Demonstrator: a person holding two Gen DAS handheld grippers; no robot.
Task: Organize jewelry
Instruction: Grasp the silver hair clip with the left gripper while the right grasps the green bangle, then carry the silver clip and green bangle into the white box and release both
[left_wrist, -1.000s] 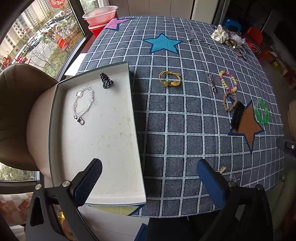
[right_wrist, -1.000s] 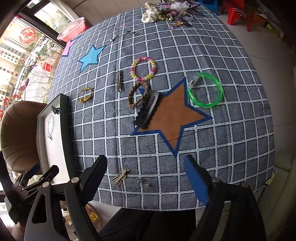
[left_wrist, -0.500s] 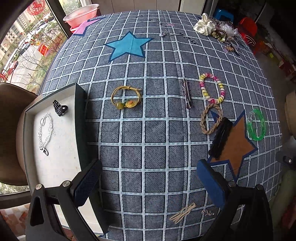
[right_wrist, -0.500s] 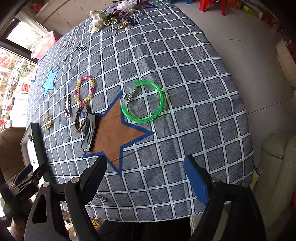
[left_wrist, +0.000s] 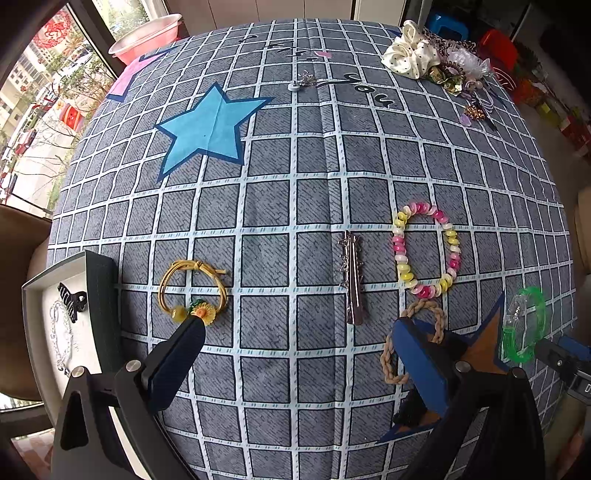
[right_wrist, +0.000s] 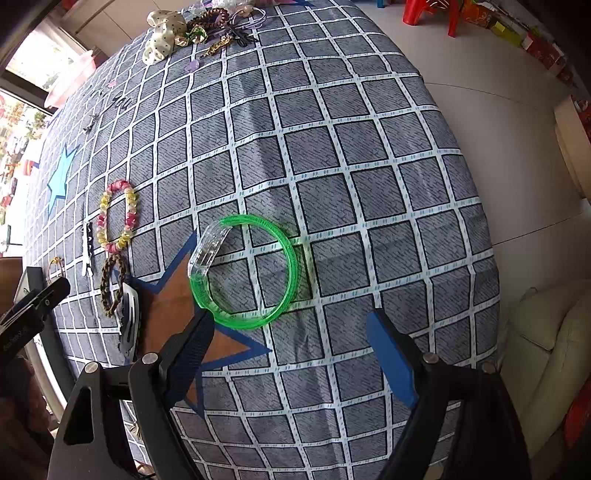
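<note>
On the checked tablecloth lie a yellow cord bracelet with a flower (left_wrist: 192, 291), a silver hair clip (left_wrist: 352, 277), a pink and yellow bead bracelet (left_wrist: 424, 251), a braided brown bracelet (left_wrist: 391, 354) and a green plastic bangle (right_wrist: 243, 273). My left gripper (left_wrist: 295, 354) is open above the cloth, its left finger near the yellow bracelet. My right gripper (right_wrist: 291, 350) is open just short of the green bangle, its left finger by the bangle's rim. A white tray (left_wrist: 37, 295) at the left holds a black claw clip (left_wrist: 70, 299) and a silver chain bracelet (left_wrist: 62, 343).
A black comb clip (right_wrist: 129, 325) lies on the brown star. A cream scrunchie (left_wrist: 410, 55) and a heap of small jewelry sit at the far right corner. A pink basin (left_wrist: 144, 35) stands far left. A small pin (left_wrist: 301, 83) lies mid-far.
Both grippers have moved forward over the table. The left one left the tray and now nears the yellow bracelet; the right one has closed in on the green bangle.
</note>
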